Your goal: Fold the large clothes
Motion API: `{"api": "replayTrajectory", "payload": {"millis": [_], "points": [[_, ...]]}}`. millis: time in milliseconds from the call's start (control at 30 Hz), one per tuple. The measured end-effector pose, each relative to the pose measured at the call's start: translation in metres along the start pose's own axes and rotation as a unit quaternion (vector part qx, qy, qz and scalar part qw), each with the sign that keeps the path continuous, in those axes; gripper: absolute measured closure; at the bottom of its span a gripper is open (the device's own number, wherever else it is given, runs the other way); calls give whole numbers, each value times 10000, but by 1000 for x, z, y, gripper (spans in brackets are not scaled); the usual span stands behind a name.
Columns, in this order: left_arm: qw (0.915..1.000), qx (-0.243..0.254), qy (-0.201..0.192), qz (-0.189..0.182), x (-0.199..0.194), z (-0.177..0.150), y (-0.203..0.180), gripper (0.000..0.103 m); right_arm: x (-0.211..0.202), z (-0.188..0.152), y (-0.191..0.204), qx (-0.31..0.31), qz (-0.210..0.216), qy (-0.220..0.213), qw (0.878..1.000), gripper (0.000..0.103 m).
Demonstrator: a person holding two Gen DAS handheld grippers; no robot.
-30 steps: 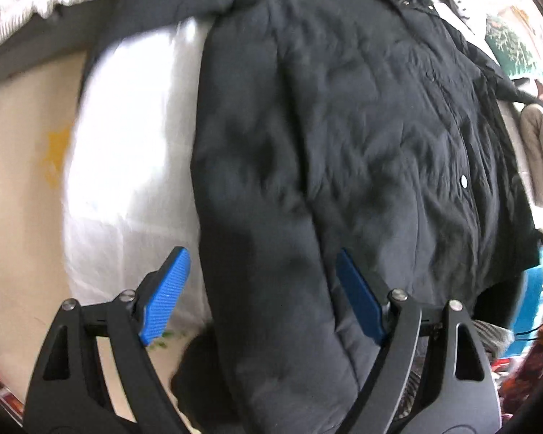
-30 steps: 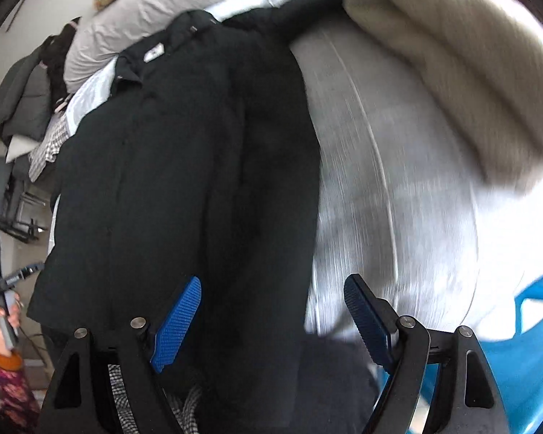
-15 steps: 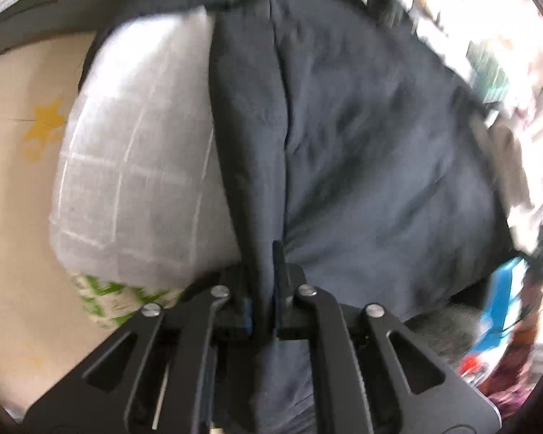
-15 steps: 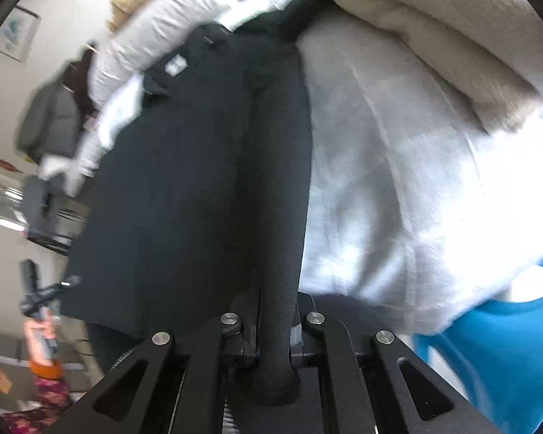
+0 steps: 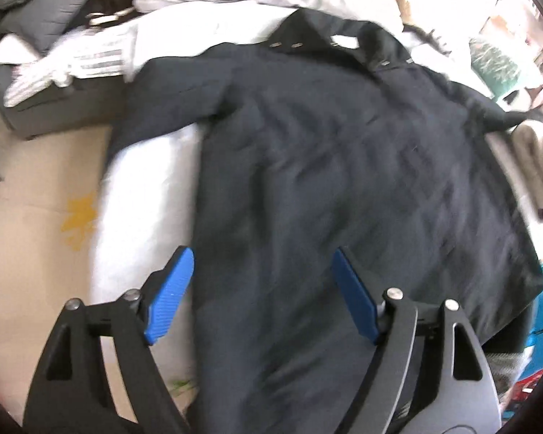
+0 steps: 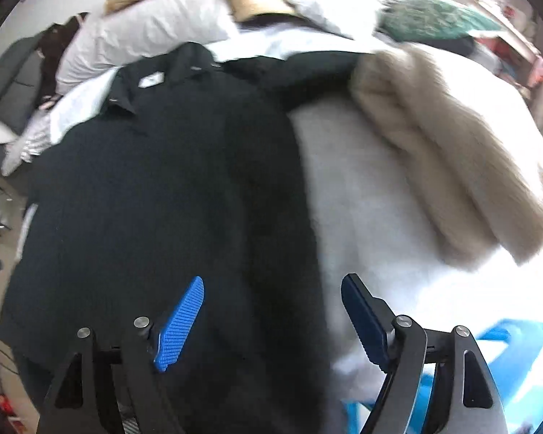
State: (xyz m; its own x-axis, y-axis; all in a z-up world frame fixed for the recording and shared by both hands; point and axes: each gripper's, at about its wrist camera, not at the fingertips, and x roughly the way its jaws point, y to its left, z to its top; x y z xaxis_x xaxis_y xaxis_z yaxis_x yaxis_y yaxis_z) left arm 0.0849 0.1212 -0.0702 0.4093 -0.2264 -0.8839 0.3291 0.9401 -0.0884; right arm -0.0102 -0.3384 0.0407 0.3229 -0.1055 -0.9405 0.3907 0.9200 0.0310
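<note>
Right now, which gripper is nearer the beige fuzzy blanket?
Right. The right gripper hangs over the black coat's edge beside the beige fuzzy blanket; the left gripper is over the coat's far side.

Bedroom in a home. Bed (image 5: 144,224) with white checked cover, pillows (image 6: 152,32) at the head, clothes piled on it: black coat (image 5: 344,181), beige fleece (image 6: 452,166), striped top (image 5: 76,61). Grey sofa (image 5: 54,108) alongside, beige floor (image 5: 29,238) with a yellow star mark, clutter at the edges.
</note>
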Motion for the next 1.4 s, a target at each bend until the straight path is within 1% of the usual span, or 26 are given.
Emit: {"api": "replayTrajectory", "payload": {"millis": [67, 133, 200, 233, 267, 333, 367, 400, 433, 467, 500, 533, 567, 633, 700, 767, 833, 867, 900, 967, 1033, 1133, 1200, 1233, 1333, 1400], "points": [[9999, -26, 53, -153, 24, 19, -18, 23, 20, 18, 26, -36, 196, -22, 9998, 22], [9996, 54, -12, -263, 45, 33, -35, 23, 43, 36, 47, -59, 364, -71, 9993, 22], [9995, 224, -101, -213, 69, 40, -47, 23, 71, 52, 72, -59, 481, -157, 9987, 22], [9993, 326, -33, -167, 84, 39, -52, 23, 87, 58, 83, -89, 515, -221, 9984, 22], [9991, 398, 71, -153, 92, 37, -50, 23, 100, 56, 88, -146, 517, -271, 9982, 22], [9973, 469, 552, -149, 118, 21, -44, 23, 123, 43, 94, -225, 482, -207, 9984, 22], [9969, 434, 612, -223, 122, 15, -41, 23, 139, 30, 88, -196, 351, -9, 9992, 22], [9969, 395, 549, -408, 119, 5, -34, 23, 154, 21, 82, -155, 248, 165, 9994, 22], [9965, 371, 535, -528, 114, 0, -31, 23, 159, 11, 77, -206, 308, 94, 9993, 22], [9941, 329, 723, -733, 108, -6, -26, 23, 153, -2, 75, -404, 385, -254, 9981, 22], [9920, 358, 874, -841, 103, -10, -25, 22, 148, -13, 76, -629, 280, -295, 9972, 22], [9894, 446, 1036, -912, 97, -16, -24, 22, 142, -23, 77, -740, 157, -213, 9969, 21], [9885, 504, 1082, -926, 93, -20, -22, 22, 136, -27, 76, -710, 133, -106, 9973, 20], [9889, 535, 949, -1007, 74, -27, -17, 22, 128, -35, 77, -708, 113, 97, 9974, 18], [9907, 228, 827, -1052, 62, -24, -1, 22, 119, -39, 80, -745, 29, 144, 9971, 18], [9899, -390, 718, -1158, 50, -13, 28, 22, 110, -39, 81, -682, 26, 228, 9974, 18], [9860, -1069, 476, -1192, 40, -4, 65, 22, 104, -37, 84, -457, 136, 283, 9985, 18], [9841, -1289, 373, -1162, 38, 1, 79, 21, 99, -44, 78, -304, 253, 272, 9988, 18], [9798, -1645, 241, -1111, 38, 6, 103, 21, 96, -43, 77, -199, 323, 265, 9989, 18], [9615, -2496, 170, -1141, 46, 11, 149, 21, 89, -45, 71, -36, 363, 257, 9990, 18], [9366, -3203, 161, -1414, 60, 10, 183, 21, 85, -46, 70, 9, 283, 267, 9992, 18], [8825, -4352, 39, -1785, 88, 7, 237, 21, 84, -42, 74, -10, 139, 234, 9996, 18], [8525, -4853, -41, -1942, 103, 5, 255, 21, 84, -42, 76, -26, 67, 254, 9997, 18], [8352, -5097, -123, -2062, 114, 4, 264, 21, 84, -41, 78, -28, 33, 270, 9996, 18], [8053, -5518, -359, -2137, 134, 4, 277, 21, 82, -37, 81, -24, 24, 317, 9995, 18], [7896, -5717, -540, -2162, 144, 10, 282, 21, 81, -34, 87, -44, 58, 337, 9994, 18]]}}
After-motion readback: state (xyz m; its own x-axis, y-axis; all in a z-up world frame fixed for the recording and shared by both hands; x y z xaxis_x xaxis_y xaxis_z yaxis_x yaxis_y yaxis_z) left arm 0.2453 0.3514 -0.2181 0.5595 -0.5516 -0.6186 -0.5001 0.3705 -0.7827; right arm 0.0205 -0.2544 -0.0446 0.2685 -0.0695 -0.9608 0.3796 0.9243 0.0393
